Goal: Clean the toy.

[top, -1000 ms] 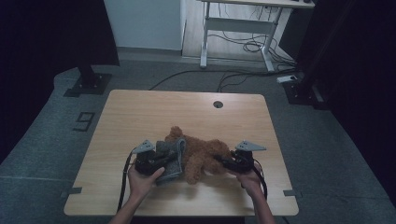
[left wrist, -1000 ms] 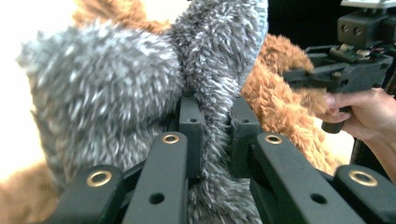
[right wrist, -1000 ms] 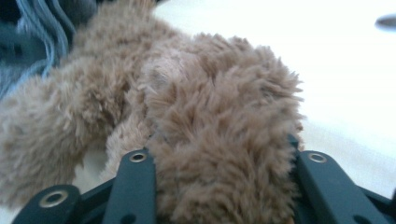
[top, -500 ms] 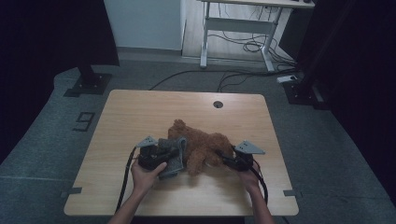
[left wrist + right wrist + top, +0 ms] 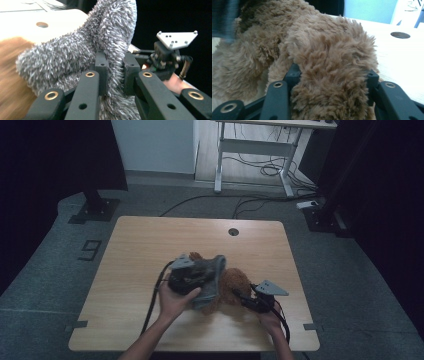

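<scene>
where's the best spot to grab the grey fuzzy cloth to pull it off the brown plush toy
Judging by its pose, take the grey fuzzy cloth at the raised fold where the left gripper already pinches it, coming from the person's side. That edge stands free above the brown plush toy, so jaws can close on cloth alone, not on the toy's fur.

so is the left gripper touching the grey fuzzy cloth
Touching. In the left gripper view, the left gripper has its jaws closed on a fold of the grey fuzzy cloth, with the pile pressed between them.
</scene>
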`<act>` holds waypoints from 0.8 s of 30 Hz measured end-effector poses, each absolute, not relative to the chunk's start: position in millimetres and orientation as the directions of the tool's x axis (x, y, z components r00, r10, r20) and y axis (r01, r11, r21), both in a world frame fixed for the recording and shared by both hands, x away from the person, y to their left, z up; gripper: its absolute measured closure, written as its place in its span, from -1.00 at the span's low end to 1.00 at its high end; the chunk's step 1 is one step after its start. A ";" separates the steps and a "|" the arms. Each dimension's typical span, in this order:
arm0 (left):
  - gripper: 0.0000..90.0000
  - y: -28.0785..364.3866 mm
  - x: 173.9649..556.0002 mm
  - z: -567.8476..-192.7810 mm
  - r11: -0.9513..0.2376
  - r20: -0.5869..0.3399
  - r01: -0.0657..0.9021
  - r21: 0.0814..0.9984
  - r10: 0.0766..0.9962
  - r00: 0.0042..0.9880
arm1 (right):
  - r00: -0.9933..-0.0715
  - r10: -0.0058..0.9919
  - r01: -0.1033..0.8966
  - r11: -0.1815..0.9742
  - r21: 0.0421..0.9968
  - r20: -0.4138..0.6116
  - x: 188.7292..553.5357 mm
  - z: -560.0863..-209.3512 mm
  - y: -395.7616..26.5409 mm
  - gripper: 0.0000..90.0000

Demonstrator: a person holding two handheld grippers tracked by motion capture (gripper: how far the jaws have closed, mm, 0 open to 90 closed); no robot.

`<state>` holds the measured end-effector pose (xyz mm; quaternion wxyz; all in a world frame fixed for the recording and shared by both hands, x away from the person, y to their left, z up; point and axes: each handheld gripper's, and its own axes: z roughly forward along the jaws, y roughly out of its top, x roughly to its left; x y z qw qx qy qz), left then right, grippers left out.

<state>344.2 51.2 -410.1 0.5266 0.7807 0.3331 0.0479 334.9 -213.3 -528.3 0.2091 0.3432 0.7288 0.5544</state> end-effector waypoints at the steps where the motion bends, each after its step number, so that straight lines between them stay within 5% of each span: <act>1: 0.73 36.6 347.4 -410.0 -0.247 -0.268 0.468 0.849 0.562 0.783 | -0.680 0.729 0.272 0.149 0.951 0.080 334.1 -528.0 -213.4 0.05; 9: 0.73 -33.6 369.2 -448.0 -0.383 -0.271 0.526 0.759 0.550 0.790 | -0.700 0.710 0.264 0.161 0.951 0.074 331.2 -529.7 -216.3 -0.16; 13: 0.75 -21.7 371.3 -458.5 -0.338 -0.311 0.548 0.765 0.552 0.774 | -0.697 0.709 0.313 0.170 0.935 0.104 332.9 -531.8 -219.3 -0.14; 24: 0.76 41.3 355.4 -441.9 -0.358 -0.133 0.471 0.806 0.666 0.734 | -0.669 0.732 0.344 0.155 0.926 0.126 334.6 -529.4 -217.2 -0.04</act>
